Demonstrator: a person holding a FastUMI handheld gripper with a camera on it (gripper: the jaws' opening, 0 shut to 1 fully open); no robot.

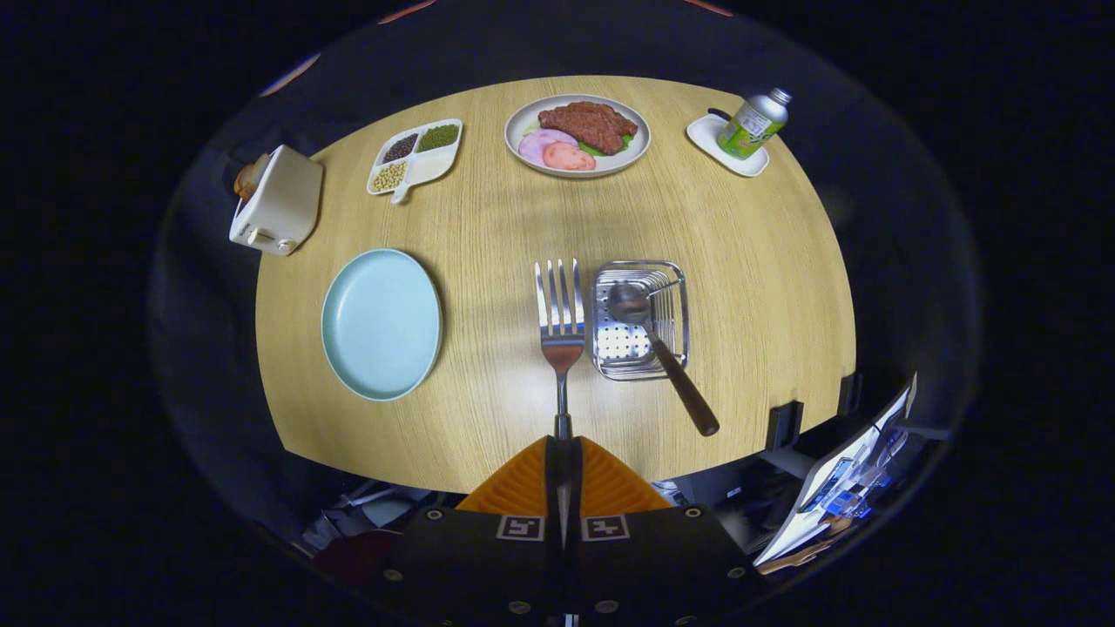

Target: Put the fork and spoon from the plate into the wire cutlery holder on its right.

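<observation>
Now the fork (pixel 562 335) is up off the plate (pixel 381 323) and riding in the jaws, whose two orange fingers (pixel 520 483) are pressed together on the handle at bottom centre of the frame, tines pointing away toward the middle of the worktop (pixel 488 218). The gripper (pixel 563 453) is closed tight on that thin handle, with no gap visible between the fingers.

Just right of the tines sits the wire cutlery holder (pixel 642 320), and the spoon (pixel 658 348) is already in it: bowl down on the perforated floor, dark handle leaning out over the near rim toward the lower right. The pale blue plate lies left of centre, bare.

So the fork is the last piece, by my reading. To do it well, slide it right until it hangs over the open half of the basket, the side away from the spoon's bowl, then tip it downward and let go only once it's inside the wire walls. (Catching the rim could well shove that light basket.) Watch the spoon handle too; knocking it could lever the spoon out.

As for pose, the gripper looks down on the worktop from well above and from the near edge, with the fork held out roughly straight along the fingers.
</observation>
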